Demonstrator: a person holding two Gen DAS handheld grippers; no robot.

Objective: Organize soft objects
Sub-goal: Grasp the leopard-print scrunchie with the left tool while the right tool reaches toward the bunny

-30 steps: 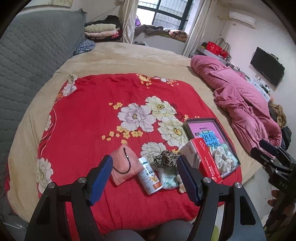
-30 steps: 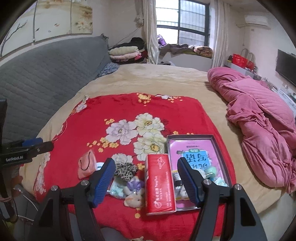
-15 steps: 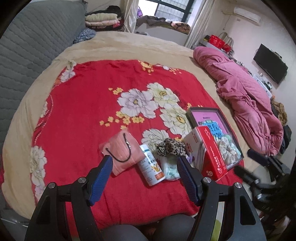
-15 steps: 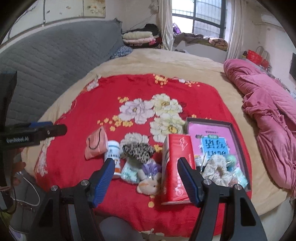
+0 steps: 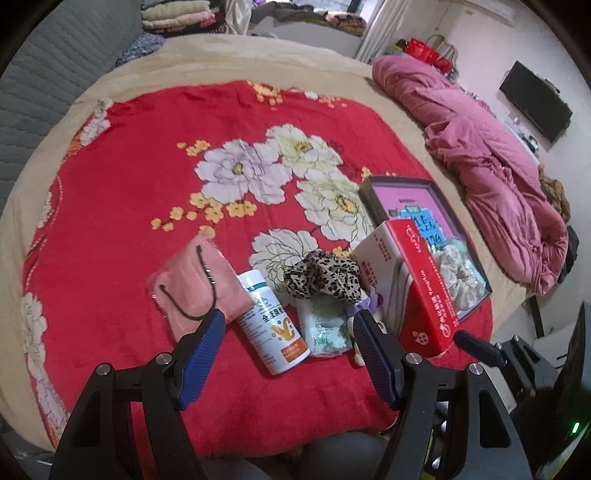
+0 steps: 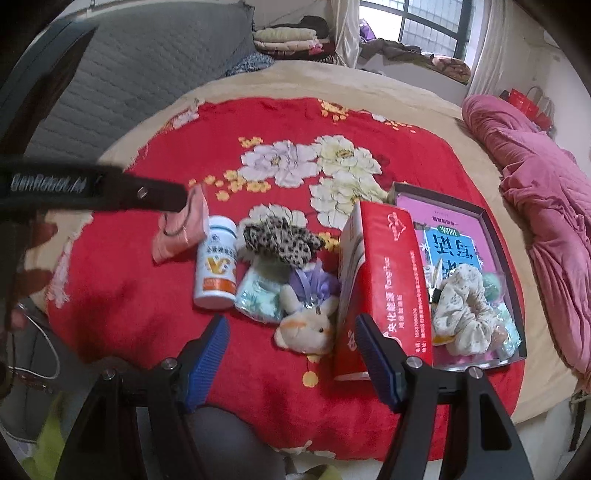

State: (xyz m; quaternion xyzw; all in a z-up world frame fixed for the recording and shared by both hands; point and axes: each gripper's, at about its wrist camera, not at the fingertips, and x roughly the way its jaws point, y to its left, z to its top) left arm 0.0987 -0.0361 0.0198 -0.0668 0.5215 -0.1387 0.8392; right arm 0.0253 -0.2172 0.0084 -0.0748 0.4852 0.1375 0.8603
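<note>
Where print is legible, I read "GenRobot.AI" on the left gripper [image 6: 110, 192] seen from the right wrist, and "TongFue" on the red tissue box [image 6: 384, 280]; the white bottle [image 5: 271, 319] carries characters I cannot make out. The surface is a red floral blanket [image 5: 147, 155] over a beige bed [image 5: 229, 55], with a grey headboard [image 6: 147, 66], a window [image 6: 432, 22] and a pink quilt [image 5: 491, 181] beyond. Both my grippers hang spread and empty. The leopard scrunchie [image 5: 321, 275] and plush toy [image 6: 306, 325] lie just beyond the right gripper [image 6: 291, 332], beside the tray [image 6: 493, 236].
</note>
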